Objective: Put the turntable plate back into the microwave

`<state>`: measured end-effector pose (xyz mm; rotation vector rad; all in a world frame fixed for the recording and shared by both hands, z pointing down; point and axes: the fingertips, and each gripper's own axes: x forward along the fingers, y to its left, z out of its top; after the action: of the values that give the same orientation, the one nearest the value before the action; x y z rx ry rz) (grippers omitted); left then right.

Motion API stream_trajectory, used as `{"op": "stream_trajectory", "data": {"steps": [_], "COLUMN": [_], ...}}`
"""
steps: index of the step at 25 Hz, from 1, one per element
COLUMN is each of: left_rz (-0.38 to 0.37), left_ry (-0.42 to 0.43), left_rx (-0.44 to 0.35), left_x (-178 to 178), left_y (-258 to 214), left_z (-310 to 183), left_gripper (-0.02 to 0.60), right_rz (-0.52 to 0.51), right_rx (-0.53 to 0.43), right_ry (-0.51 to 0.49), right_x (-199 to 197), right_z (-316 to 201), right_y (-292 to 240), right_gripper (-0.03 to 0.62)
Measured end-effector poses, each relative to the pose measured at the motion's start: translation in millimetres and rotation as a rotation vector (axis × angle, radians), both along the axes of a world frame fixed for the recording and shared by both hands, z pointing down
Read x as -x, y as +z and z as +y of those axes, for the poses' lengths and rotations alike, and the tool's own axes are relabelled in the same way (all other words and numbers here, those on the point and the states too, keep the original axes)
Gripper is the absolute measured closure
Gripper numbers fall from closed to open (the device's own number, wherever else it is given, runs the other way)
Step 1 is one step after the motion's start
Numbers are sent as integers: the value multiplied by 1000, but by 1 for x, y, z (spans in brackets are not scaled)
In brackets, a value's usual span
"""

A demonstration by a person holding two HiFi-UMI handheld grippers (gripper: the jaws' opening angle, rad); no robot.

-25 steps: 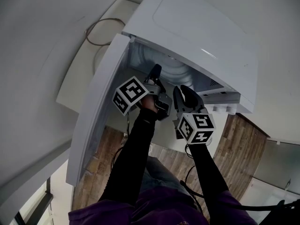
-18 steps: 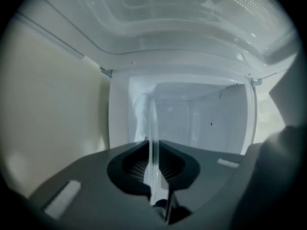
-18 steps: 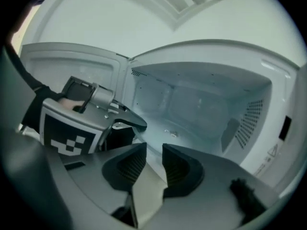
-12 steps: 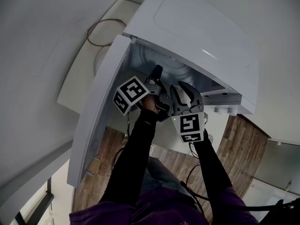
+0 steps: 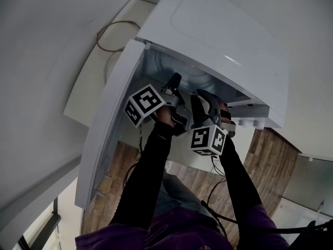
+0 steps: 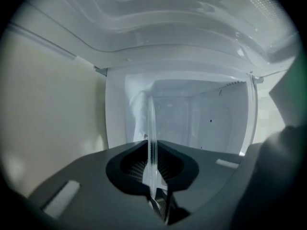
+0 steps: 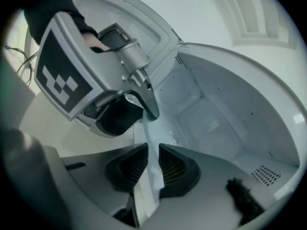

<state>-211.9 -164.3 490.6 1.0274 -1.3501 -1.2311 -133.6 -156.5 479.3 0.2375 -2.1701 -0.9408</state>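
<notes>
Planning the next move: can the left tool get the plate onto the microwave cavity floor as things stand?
Probably yes. The door stands open and nothing shows in the cavity ahead. The left tool, jaws just closed further on the plate edge, faces straight in.

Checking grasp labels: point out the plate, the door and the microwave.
plate [image 6: 150, 123]: left gripper view, glass edge just above the jaws.
door [image 5: 112, 116]: head view, middle of the open panel.
microwave [image 5: 218, 35]: head view, top casing.
</notes>
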Motion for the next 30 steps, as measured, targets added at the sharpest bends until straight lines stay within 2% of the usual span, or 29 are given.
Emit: {"op": "stream_trajectory", "data": {"steps": [5,8,10,14,17,23,30], "left_rz": [-18,-28,-36,-67,-112,-206,-191], "left_ry": [6,30,52,74,88,110,106], "left_rx": [5,21,30,29,55,104,104], "left_x": [1,-1,-2,-7,-10,-17,-18], "left_y": [0,0,-1,-8,-11,-17,-12], "left_z": [0,-1,-1,4,10,29,43], "left_gripper": [563,561,554,491,485,497,518], "right_rz": [51,80,91,105,108,129,150], "right_rx": [-107,-133,-136,-122,-113,-89,-78], "right_ry": [-39,-41,-35,-19,-14,19,30], "right_x": [1,0,0,1,4,7,9], "right_z": [2,1,-1,-6,-6,-16,-19], "right_y": [3,5,7,8,9,11,14], "right_gripper": [537,543,543,545,545,543,543]}}
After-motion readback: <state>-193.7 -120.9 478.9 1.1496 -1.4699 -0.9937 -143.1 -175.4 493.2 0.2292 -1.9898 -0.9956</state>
